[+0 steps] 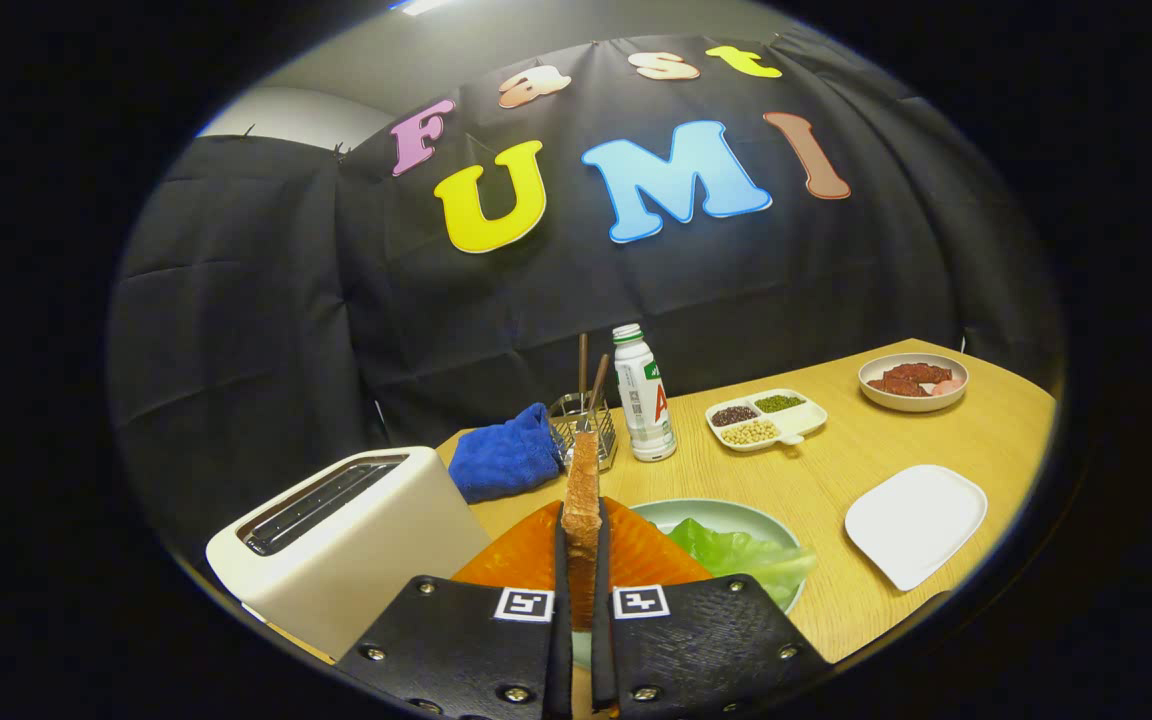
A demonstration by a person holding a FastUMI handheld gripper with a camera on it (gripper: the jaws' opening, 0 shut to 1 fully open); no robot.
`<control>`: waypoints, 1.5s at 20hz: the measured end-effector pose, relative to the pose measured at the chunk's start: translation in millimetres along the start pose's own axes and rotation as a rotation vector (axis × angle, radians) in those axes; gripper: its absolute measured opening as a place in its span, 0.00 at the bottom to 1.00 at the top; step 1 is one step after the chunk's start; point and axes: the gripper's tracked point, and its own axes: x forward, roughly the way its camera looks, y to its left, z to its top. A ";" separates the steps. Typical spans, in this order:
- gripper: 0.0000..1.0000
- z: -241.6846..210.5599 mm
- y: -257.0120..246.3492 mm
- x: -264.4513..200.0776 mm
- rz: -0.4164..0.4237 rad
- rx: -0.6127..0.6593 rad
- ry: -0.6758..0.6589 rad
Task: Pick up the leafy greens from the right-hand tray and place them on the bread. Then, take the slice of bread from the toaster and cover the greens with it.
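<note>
My gripper (582, 560) is shut on a slice of toasted bread (582, 500), which stands on edge between the fingers and sticks up ahead of them. Just under and beyond the fingers lies an orange placemat (526, 555) with a pale green plate (726, 515) on it. Leafy greens (746, 560) lie on that plate, to the right of the held slice. What is beneath the greens is hidden. The cream toaster (346, 545) stands to the left of the fingers, its slots showing dark.
A white square tray (916, 522) lies to the right. Behind are a blue cloth (504, 462), a wire holder (591, 425) with utensils, a white bottle (643, 395), a divided dish of beans (766, 417) and a bowl of meat (913, 381).
</note>
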 end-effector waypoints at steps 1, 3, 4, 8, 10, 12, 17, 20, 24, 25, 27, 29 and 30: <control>0.08 -3.0 0.3 1.4 0.003 0.008 0.012; 0.08 -9.5 -2.2 3.0 -0.007 0.007 0.034; 0.08 -11.2 -2.5 2.9 -0.006 0.006 0.039; 0.10 -10.6 -7.3 1.2 -0.014 -0.029 0.031; 0.14 -11.4 -12.5 0.6 -0.021 -0.052 0.035; 0.17 -14.2 -21.3 0.9 -0.037 -0.081 0.043; 0.26 -14.4 -46.7 2.1 -0.072 -0.075 0.063; 0.26 -16.4 -51.1 2.0 -0.071 -0.063 0.074; 0.34 -15.8 -61.9 0.4 -0.116 -0.121 0.070; 0.34 -14.1 -65.1 0.6 -0.123 -0.132 0.061; 0.35 -7.4 -68.6 -1.1 -0.135 -0.141 0.043; 0.35 -0.1 -72.9 -4.2 -0.148 -0.154 0.019; 0.35 3.0 -74.9 -4.9 -0.150 -0.161 0.007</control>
